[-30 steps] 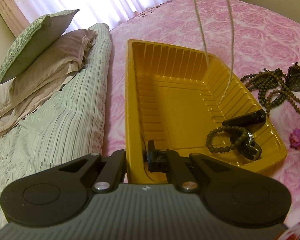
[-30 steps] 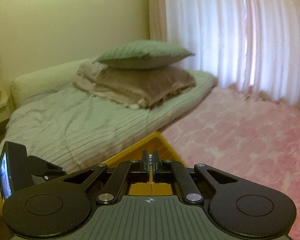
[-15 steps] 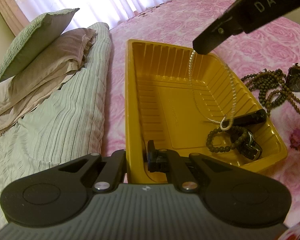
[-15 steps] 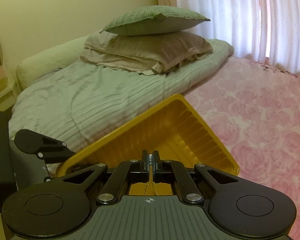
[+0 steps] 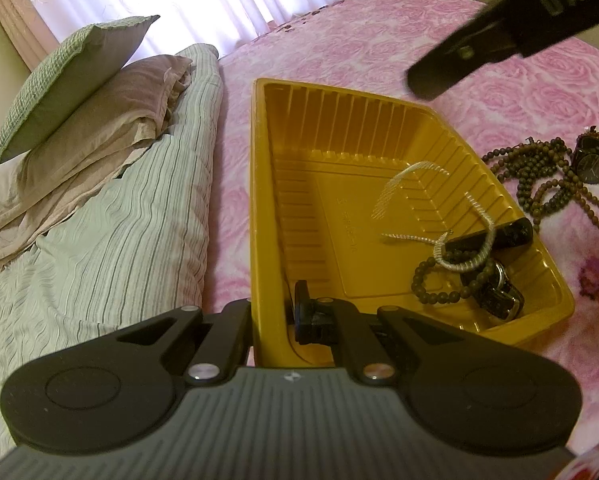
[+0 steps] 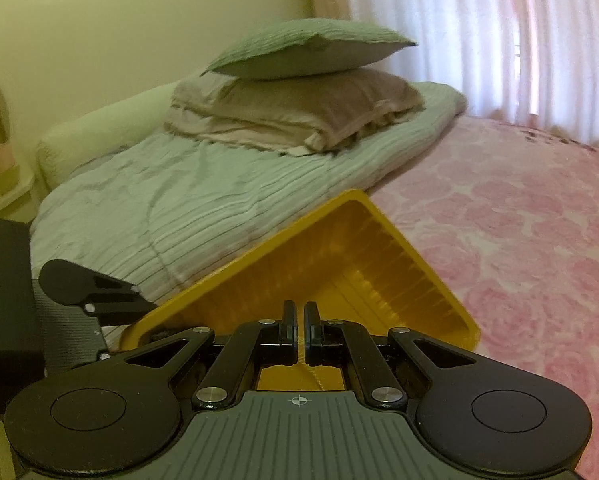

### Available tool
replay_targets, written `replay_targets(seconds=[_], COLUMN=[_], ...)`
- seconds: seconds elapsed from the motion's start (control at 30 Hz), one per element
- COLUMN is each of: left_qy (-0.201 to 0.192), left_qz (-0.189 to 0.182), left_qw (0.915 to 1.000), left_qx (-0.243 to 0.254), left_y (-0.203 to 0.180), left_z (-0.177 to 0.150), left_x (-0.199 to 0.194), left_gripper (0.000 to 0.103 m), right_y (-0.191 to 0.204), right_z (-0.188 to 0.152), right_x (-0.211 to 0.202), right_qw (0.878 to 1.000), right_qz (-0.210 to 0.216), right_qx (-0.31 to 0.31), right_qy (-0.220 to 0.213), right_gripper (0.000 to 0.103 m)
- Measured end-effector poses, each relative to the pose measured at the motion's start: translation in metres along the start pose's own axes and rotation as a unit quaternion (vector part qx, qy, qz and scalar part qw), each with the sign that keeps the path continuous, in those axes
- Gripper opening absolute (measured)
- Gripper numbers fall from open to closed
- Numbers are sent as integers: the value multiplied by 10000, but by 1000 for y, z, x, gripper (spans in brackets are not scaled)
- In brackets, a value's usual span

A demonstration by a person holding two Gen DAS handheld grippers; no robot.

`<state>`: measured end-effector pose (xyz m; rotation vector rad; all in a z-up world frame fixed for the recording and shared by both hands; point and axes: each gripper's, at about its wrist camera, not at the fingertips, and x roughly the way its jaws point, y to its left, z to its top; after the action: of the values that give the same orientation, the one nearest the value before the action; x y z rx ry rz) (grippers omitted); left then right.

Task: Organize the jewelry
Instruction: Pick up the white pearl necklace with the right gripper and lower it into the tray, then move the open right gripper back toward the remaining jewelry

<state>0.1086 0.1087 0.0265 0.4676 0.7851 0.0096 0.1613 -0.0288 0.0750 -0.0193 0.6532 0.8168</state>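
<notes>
My left gripper (image 5: 271, 312) is shut on the near wall of the yellow tray (image 5: 259, 184), one finger inside and one outside. A silver chain (image 5: 463, 264) drops blurred into the tray, its end on a dark bead bracelet (image 5: 431, 280) beside a watch (image 5: 495, 296) and a black cylinder (image 5: 499, 236). One finger of my right gripper (image 5: 459, 64) hangs over the tray's far right, apart from the chain. In the right wrist view that gripper (image 6: 301, 320) shows a narrow slit between its pads with nothing in it, above the tray (image 6: 379, 256).
On the pink rose bedspread (image 5: 419, 32), right of the tray, lie a long bead necklace (image 5: 547, 184) and a black watch (image 5: 591, 160). A striped quilt (image 5: 99, 260) with stacked pillows (image 5: 83, 92) lies to the left. Curtains hang behind.
The chain hung from my right gripper over the tray and has now slipped free and fallen in. The right gripper came lower. The left gripper and tray stayed put.
</notes>
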Motion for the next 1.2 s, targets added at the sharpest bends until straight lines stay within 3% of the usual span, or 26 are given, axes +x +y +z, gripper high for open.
replay_targets(seconds=[0.17, 0.23, 0.3, 0.4, 0.53, 0.7, 0.87, 1.2], left_qy=[5, 1, -1, 7, 29, 37, 35, 46], left_qz=[14, 17, 18, 20, 30, 31, 28, 24], left_qw=[10000, 10000, 10000, 10000, 10000, 10000, 10000, 10000], left_qx=[9, 8, 0, -4, -11, -38, -35, -41], left_y=[0, 0, 0, 0, 0, 0, 0, 0], left_z=[0, 0, -1, -1, -2, -3, -4, -5], left_x=[0, 0, -1, -1, -1, 0, 0, 0], left_gripper=[3, 3, 3, 3, 4, 4, 4, 4], right_y=[-33, -50, -67, -89, -108, -111, -108, -107], right_z=[-34, -54, -75, -105, -140, -176, -188, -180], right_x=[-28, -41, -56, -81, -108, -124, -123, -102], right_qw=[9975, 9938, 9883, 9782, 9635, 9550, 9539, 9606], right_qz=[-348, -564, -814, -1190, -1697, -1945, -1984, -1991], right_qx=[605, 951, 1284, 1696, 2066, 2239, 2252, 1936], right_qy=[-66, -82, -103, -150, -133, 26, 96, 116], right_gripper=[7, 13, 26, 32, 34, 35, 35, 35])
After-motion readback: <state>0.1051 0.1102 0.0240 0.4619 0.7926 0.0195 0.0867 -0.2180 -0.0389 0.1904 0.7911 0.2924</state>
